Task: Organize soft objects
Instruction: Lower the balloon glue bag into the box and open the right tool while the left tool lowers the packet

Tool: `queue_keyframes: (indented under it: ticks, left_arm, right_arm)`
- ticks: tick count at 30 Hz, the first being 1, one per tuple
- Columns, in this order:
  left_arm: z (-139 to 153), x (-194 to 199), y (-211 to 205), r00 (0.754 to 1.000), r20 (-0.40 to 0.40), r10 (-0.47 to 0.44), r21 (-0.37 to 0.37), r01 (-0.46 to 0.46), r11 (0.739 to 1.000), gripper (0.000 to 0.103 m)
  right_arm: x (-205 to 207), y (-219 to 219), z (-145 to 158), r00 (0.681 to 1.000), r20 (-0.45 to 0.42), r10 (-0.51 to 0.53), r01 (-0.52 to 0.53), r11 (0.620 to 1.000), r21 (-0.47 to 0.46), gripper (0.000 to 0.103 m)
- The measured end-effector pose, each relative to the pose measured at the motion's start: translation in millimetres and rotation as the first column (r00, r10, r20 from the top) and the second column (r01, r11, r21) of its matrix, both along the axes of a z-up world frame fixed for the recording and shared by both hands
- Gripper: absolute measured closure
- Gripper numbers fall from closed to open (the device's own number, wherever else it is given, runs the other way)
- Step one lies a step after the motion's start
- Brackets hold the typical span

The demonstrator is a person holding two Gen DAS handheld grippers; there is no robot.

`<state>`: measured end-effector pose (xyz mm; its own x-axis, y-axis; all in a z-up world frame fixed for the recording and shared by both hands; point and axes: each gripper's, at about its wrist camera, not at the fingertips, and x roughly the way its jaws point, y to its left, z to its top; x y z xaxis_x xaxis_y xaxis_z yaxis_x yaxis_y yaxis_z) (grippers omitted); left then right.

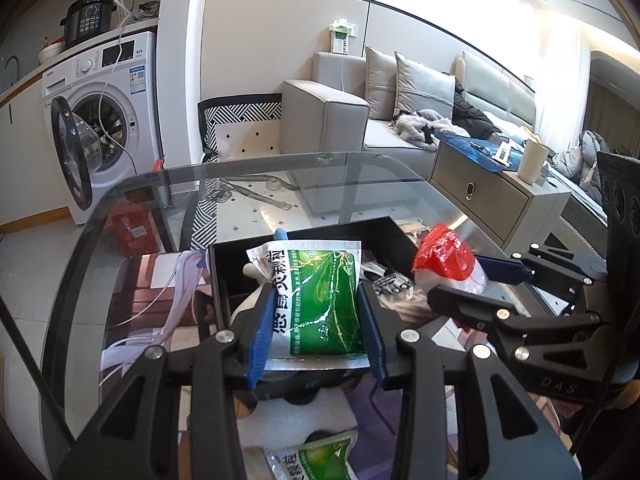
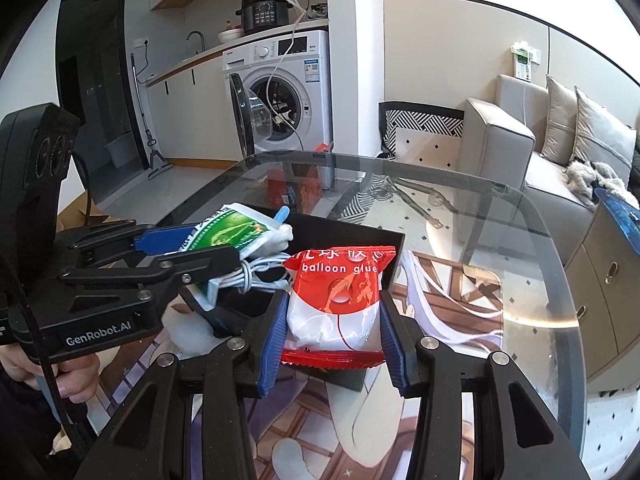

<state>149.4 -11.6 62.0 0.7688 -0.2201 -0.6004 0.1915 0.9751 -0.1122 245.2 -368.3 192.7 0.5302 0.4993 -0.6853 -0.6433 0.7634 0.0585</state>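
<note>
Left gripper [image 1: 316,312]: jaws clamped on one green and white sachet [image 1: 316,296], held over the black box [image 1: 384,226]; blue pads are pressed on both long edges.
Right gripper [image 2: 334,312]: jaws clamped on one red and white packet [image 2: 340,300] printed "balloon glue", held over the same box's near right corner.
Hidden: the green sachet's lower edge is covered by the gripper body; the box floor is largely masked by the sachet and by clutter at 3 o'clock that cannot be made out.
Hard to read: the red packet's upper line of print is cut by a fold; its bottom seam is partly behind the pads.
Cut off: a second green sachet [image 1: 316,460] is cropped at 6 o'clock in the left wrist view.
Partly seen: a white cable bundle [image 2: 256,276] is seen at 9 o'clock of the red packet, half behind the left gripper's finger; a blue-tipped white item [image 2: 282,216] is seen just past the sachet, its nature unclear.
Counts: two grippers, two green sachets, one red packet, one black box, one glass table [image 2: 520,264].
Person: one hand [image 2: 76,376] is seen at 8 o'clock in the right wrist view, cut by the edge.
</note>
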Motion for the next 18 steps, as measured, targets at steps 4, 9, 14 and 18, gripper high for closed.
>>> queue_keyframes:
  ticks: [4, 9, 14, 18]
  left_arm:
    - [-2, 6, -2, 1.000, -0.001, 0.001, -0.003, -0.001, 1.000, 0.064]
    - [-4, 13, -2, 1.000, -0.002, 0.007, -0.010, -0.007, 1.000, 0.064]
    - [-8, 19, 1, 1.000, -0.004, 0.015, -0.007, -0.015, 1.000, 0.064]
    - [-13, 24, 3, 1.000, -0.016, 0.024, -0.003, -0.024, 1.000, 0.064]
  right_arm:
    - [6, 5, -3, 1.000, -0.003, 0.008, -0.008, 1.000, -0.002, 0.059]
    - [14, 9, -6, 1.000, -0.007, 0.017, -0.017, 1.000, -0.008, 0.059]
    - [21, 14, -11, 1.000, -0.007, 0.029, -0.030, 0.999, -0.014, 0.059]
    - [27, 20, -16, 0.999, -0.008, 0.040, -0.041, 0.999, -0.022, 0.059]
